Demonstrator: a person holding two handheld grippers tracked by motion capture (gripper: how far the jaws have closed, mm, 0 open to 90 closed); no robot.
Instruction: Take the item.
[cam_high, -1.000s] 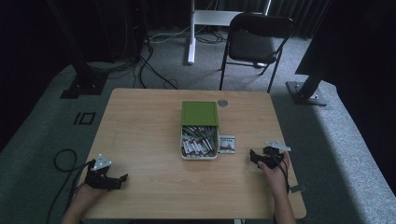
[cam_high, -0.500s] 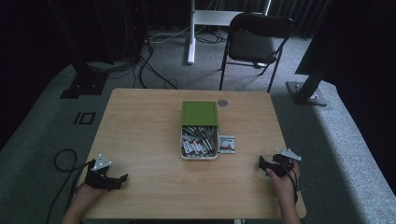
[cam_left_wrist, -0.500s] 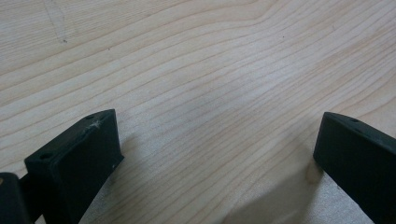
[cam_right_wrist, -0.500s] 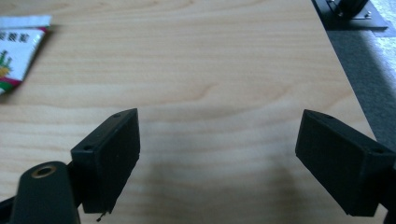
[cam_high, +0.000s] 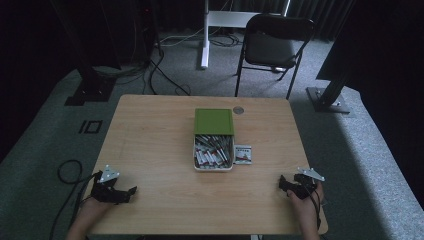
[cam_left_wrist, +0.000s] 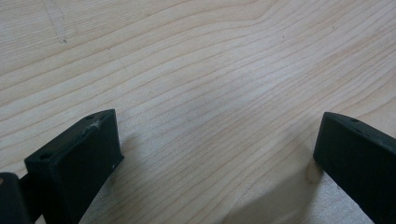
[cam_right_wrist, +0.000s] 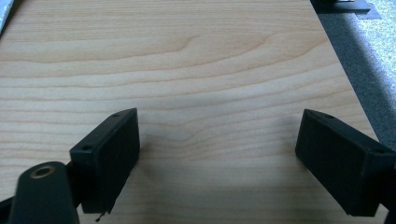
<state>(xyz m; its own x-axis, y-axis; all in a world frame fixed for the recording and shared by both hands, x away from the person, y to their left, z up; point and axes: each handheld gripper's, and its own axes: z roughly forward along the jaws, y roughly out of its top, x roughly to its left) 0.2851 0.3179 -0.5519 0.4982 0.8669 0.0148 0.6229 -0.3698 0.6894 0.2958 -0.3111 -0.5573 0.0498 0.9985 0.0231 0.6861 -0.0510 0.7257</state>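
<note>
So far, nothing was being held. The left gripper (cam_high: 131, 191) sat low at the near left corner of the wooden table (cam_high: 150, 130), and its jaws stood wide apart with only bare wood between them. The right gripper (cam_high: 283, 184) sat at the near right corner, and its jaws were wide apart too, with nothing inside.

Well away from both, in the middle of the table, was the white box (cam_high: 213, 156). It was open and full of small packets, packed close in rows. Its green lid (cam_high: 214, 121) lay flat at the far end of the box, touching it. One small packet (cam_high: 243, 154) lay on the table just beside the right side of the box. A little round thing (cam_high: 238, 110) lay near the far edge of the table; it was too small to tell what it was.

It looked like the work with the box had either not begun or had just stopped. The lid was off and one packet was out. I think the lone packet was the nearest thing for the right gripper to go for. Both grippers would have a long reach to get to the box.
</note>
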